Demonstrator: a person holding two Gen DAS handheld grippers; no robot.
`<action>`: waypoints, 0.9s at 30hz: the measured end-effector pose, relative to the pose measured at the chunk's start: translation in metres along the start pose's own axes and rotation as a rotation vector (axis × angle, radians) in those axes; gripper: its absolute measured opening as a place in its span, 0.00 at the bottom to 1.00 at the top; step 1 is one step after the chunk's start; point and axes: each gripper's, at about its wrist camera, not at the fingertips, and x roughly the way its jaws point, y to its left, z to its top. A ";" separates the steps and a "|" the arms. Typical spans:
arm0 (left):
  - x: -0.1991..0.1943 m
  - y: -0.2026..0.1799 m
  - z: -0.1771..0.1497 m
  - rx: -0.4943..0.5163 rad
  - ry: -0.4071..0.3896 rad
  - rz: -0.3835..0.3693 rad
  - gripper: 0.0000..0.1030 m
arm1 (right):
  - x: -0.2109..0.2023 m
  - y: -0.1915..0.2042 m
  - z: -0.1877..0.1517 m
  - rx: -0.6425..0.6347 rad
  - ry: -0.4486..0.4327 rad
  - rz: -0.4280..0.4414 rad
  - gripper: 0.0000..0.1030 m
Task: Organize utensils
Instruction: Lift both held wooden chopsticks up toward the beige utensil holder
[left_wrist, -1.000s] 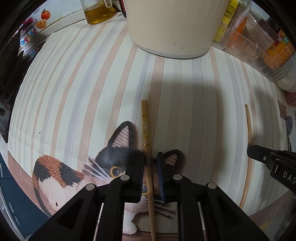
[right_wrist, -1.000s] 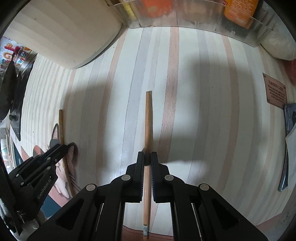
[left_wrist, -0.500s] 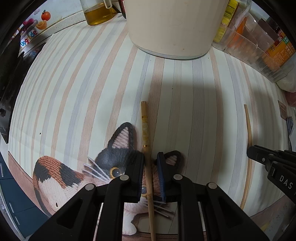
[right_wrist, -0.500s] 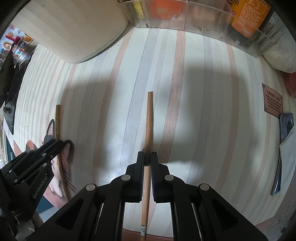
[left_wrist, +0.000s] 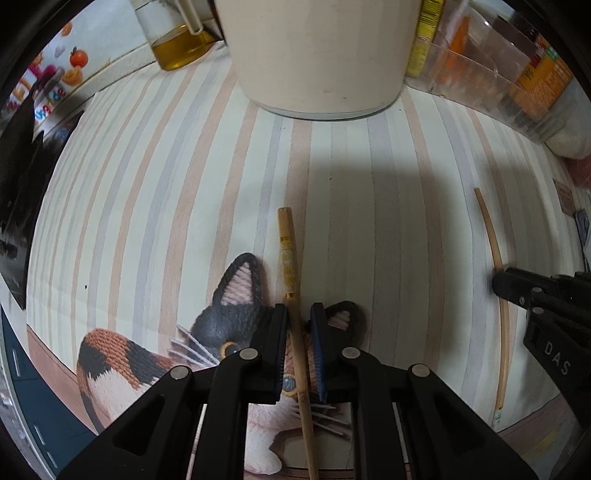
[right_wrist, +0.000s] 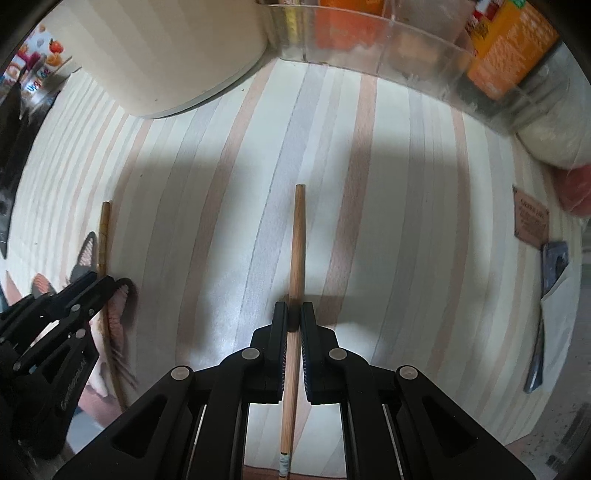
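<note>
Both black grippers, left (left_wrist: 299, 314) and right (right_wrist: 293, 314), pinch thin wooden chopsticks (left_wrist: 290, 258) on the striped mat (left_wrist: 166, 184), the left jaws having just closed; a cream tub (left_wrist: 317, 55) stands at twelve o'clock.

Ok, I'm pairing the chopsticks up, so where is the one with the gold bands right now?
In the left wrist view the banded chopstick lies on the striped mat, across the cat's head, between the left gripper's fingers.
</note>
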 end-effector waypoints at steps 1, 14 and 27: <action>0.000 -0.001 0.001 -0.005 0.005 0.000 0.04 | 0.000 0.003 0.000 -0.001 -0.009 -0.009 0.07; -0.081 0.000 0.002 -0.035 -0.175 -0.084 0.04 | -0.053 -0.013 -0.028 0.095 -0.236 0.153 0.06; -0.214 0.018 0.043 -0.075 -0.484 -0.166 0.04 | -0.171 -0.036 -0.015 0.110 -0.559 0.254 0.06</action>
